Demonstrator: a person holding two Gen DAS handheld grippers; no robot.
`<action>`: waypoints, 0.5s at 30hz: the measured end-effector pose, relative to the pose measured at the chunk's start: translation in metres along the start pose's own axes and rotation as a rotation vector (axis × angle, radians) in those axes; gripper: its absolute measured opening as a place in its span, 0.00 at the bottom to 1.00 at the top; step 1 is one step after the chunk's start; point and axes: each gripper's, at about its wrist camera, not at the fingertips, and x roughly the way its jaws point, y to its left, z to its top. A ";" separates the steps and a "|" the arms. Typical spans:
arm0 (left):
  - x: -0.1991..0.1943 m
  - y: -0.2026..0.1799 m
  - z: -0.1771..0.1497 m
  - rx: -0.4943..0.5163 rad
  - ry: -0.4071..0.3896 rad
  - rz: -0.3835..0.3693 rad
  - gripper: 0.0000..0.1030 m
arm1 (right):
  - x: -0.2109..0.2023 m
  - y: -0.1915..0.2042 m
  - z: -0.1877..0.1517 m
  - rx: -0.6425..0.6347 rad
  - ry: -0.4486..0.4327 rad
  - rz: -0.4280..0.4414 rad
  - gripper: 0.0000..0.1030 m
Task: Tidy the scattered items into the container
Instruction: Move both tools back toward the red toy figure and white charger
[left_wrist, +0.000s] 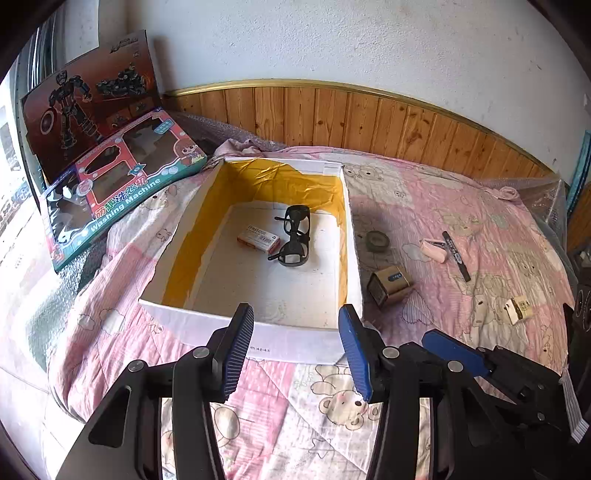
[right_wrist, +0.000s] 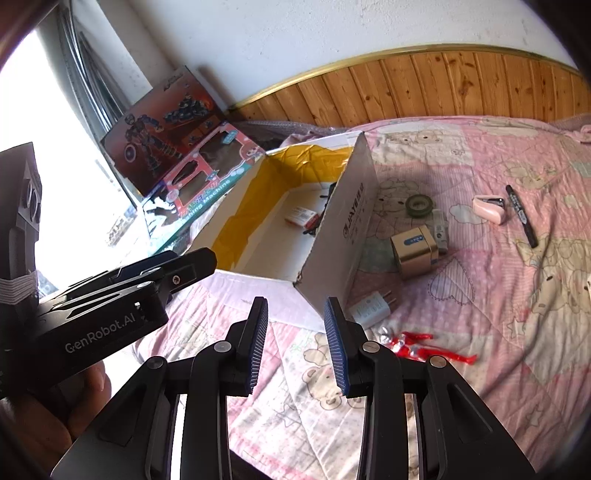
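Both my left gripper and right gripper gape empty at frame bottom, white box centre holding glasses.

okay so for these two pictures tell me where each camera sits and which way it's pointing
Left wrist: on the left claw, open, facing the bed's wall side over the white box holding glasses; the right claw's fingers enter at lower right.
Right wrist: on the right claw, open, facing the box's near corner from its right; the left claw and a hand show at left.
Shared: box, gold carton, tape roll, marker.
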 end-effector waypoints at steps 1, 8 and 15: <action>-0.004 -0.002 -0.004 0.001 -0.002 -0.004 0.48 | -0.006 -0.002 -0.005 0.003 -0.003 -0.004 0.34; -0.026 -0.020 -0.029 -0.003 -0.013 -0.025 0.48 | -0.037 -0.019 -0.030 0.038 -0.012 -0.014 0.34; -0.043 -0.032 -0.048 -0.010 -0.013 -0.045 0.48 | -0.058 -0.028 -0.048 0.054 -0.023 -0.010 0.34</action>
